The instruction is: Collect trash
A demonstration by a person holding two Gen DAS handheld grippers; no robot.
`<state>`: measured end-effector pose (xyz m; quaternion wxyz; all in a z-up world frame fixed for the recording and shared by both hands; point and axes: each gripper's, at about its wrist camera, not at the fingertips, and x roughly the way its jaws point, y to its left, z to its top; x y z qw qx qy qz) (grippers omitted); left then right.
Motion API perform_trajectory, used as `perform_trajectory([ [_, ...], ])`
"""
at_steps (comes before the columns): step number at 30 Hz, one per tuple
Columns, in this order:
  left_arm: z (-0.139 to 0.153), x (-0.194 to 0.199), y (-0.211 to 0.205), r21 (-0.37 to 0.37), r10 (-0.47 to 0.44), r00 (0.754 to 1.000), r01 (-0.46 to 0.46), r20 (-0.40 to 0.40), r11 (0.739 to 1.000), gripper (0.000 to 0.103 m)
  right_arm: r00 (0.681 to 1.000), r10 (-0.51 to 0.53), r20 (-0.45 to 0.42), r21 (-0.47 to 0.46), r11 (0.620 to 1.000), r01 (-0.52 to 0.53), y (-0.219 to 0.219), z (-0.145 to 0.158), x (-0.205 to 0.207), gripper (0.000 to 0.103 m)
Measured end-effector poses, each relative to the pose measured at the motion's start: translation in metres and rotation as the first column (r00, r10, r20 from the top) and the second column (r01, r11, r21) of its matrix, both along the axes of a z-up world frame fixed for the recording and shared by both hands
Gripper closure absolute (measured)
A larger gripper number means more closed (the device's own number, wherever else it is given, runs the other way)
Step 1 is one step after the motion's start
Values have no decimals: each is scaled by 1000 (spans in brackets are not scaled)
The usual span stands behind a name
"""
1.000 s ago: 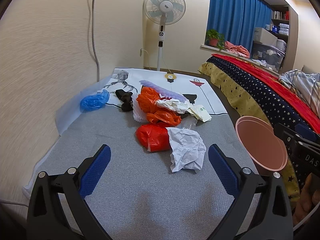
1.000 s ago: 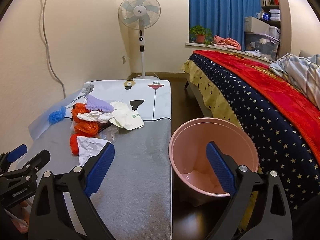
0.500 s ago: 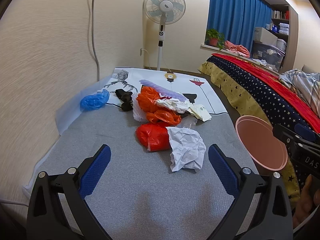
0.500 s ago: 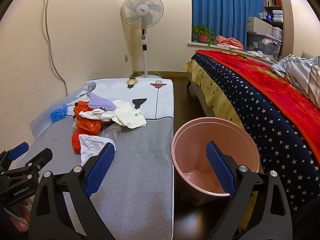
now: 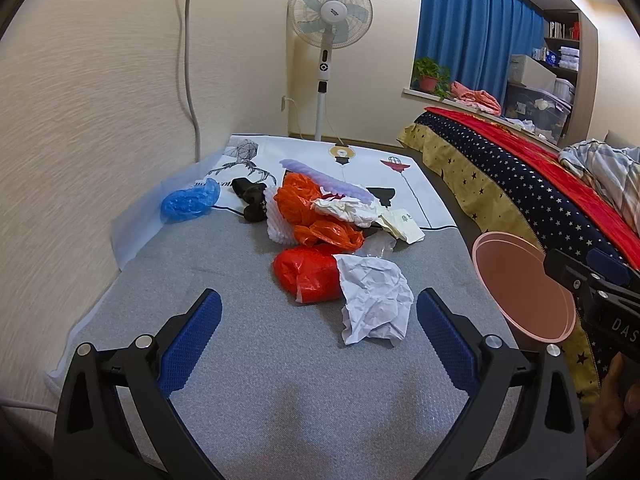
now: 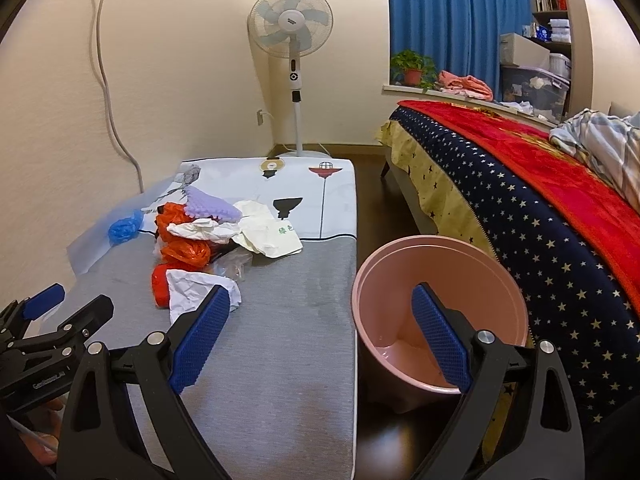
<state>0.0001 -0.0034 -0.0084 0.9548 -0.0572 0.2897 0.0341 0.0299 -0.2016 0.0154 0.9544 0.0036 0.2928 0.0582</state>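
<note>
A trash pile lies on the grey mat (image 5: 280,380): crumpled white paper (image 5: 374,304) nearest, a red plastic bag (image 5: 306,276) beside it, orange bags (image 5: 298,200), white wrappers (image 5: 348,208) and purple foam (image 5: 328,182) behind. A blue plastic wad (image 5: 190,204) lies apart at the left. My left gripper (image 5: 318,296) stands open just short of the paper, holding nothing. My right gripper (image 6: 320,291) hovers over the mat's right edge beside the pink bin (image 6: 436,280). Its jaws are wide and closing slightly, with nothing between them.
A black object (image 5: 250,200) with a cord lies by the pile. A standing fan (image 5: 330,12) is at the far wall. The bed with a starred and red cover (image 6: 540,208) runs along the right, close behind the bin. Dark floor (image 6: 372,172) separates mat and bed.
The right gripper's jaws have narrowed a little. Both hands and the trash stay where they were.
</note>
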Motion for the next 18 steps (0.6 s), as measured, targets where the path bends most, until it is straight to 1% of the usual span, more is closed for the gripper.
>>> perform_trajectory([
  [9, 0, 3, 2, 0, 6, 1000, -6, -6, 1000, 8, 1000, 28, -12, 26, 999, -27, 5, -5, 4, 23],
  [12, -1, 5, 4, -2, 9, 1000, -9, -10, 1000, 8, 999, 39, -21, 47, 998, -38, 5, -6, 5, 31],
  [13, -1, 6, 5, 0, 14, 1000, -14, -11, 1000, 9, 999, 43, -27, 58, 997, -42, 4, -6, 6, 35],
  [14, 0, 6, 6, 0, 18, 1000, -18, -12, 1000, 10, 998, 50, -37, 77, 996, -47, 4, -8, 8, 40],
  [17, -1, 10, 10, -6, 32, 999, -32, -30, 999, 21, 996, 63, -57, 109, 992, -57, 7, -12, 15, 48],
  [18, -2, 12, 11, -6, 35, 999, -36, -38, 999, 28, 995, 70, -65, 120, 991, -62, 8, -14, 18, 48],
])
